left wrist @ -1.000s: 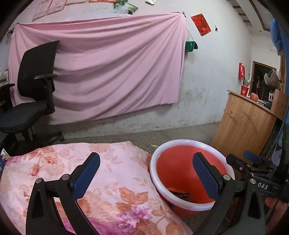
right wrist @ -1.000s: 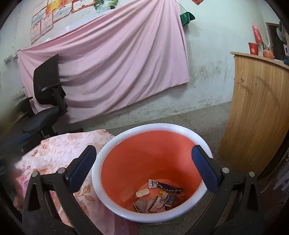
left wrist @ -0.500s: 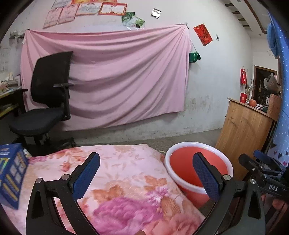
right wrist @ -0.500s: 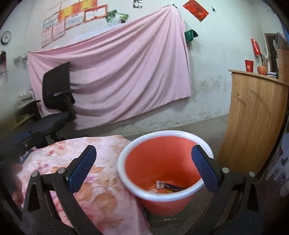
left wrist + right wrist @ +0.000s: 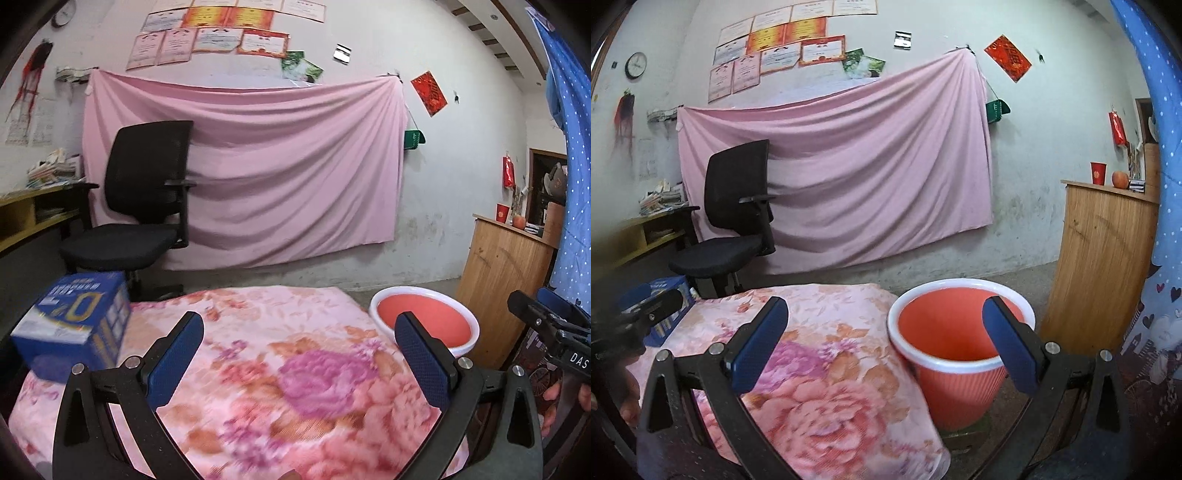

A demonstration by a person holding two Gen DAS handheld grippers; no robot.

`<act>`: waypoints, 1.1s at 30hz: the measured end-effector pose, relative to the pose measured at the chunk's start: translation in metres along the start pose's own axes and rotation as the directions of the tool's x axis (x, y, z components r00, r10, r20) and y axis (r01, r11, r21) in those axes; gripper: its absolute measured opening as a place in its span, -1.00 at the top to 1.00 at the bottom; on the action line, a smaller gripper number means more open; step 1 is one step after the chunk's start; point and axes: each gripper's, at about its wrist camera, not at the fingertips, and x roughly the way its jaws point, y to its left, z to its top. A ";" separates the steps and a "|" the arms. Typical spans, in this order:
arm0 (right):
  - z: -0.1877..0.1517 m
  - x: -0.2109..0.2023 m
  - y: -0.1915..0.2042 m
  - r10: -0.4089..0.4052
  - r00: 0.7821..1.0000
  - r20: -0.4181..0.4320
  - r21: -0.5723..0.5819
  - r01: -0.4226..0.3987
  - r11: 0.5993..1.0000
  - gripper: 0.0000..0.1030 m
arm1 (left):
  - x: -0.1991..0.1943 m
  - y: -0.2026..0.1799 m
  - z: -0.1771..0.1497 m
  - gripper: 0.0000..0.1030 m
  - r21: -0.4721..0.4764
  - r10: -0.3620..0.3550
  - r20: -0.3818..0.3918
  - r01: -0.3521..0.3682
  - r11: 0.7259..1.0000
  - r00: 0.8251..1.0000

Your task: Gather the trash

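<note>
Trash: no loose piece visible on the floral-covered surface (image 5: 295, 369) in either view. The bin's contents are hidden at this angle; only its orange inner wall shows.

Left hand-held gripper (image 5: 299, 354): jaws wide apart, nothing between the blue pads (image 5: 177, 354). Directly below and ahead of it lies the pink floral cloth, blurred in the near field. Ahead and to its left, a blue carton (image 5: 74, 325) sits on the cloth near the edge. Ahead and to its right, just past the right pad, stands the orange bin (image 5: 424, 317) with its white rim.

Right hand-held gripper (image 5: 886, 343): jaws also wide, empty. The orange bin (image 5: 960, 339) stands just ahead, partly behind its right pad (image 5: 1008, 343), beside the edge of the cloth. Far off to its left the blue carton (image 5: 668, 299) shows again, partly behind the other gripper's body.

Beyond both: black office chair (image 5: 144, 206), pink sheet (image 5: 842, 177) on the wall, wooden cabinet (image 5: 1104, 266) to the right.

Handling judgement: if the carton is the next piece of trash, it looks like cardboard, light if empty, fairly stiff but crushable. Take it across two opposite flat faces near the middle, with moderate squeeze. The left gripper is nearer to it. The soft cloth beneath may give way under pressure, so approach from the side rather than pressing down.
</note>
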 end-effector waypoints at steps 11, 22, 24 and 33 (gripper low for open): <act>-0.035 -0.036 0.047 0.001 0.999 0.037 -0.018 0.000 1.000 -1.00 | -0.058 0.033 -0.045 -0.97 0.015 0.080 -0.001 -0.080 0.997 0.997; -0.065 -0.052 0.072 0.058 0.998 0.024 -0.072 -0.056 0.996 -1.00 | -0.079 0.036 -0.069 -0.97 0.065 0.105 0.054 -0.108 0.992 0.993; -0.065 -0.057 0.071 0.057 0.997 0.047 -0.068 -0.054 0.996 -1.00 | -0.078 0.035 -0.070 -0.97 0.068 0.091 0.050 -0.095 0.993 0.995; -0.070 -0.060 0.068 -0.005 0.994 0.109 -0.072 0.012 0.997 -1.00 | -0.073 0.042 -0.074 -0.97 0.049 0.091 0.047 -0.093 0.994 0.995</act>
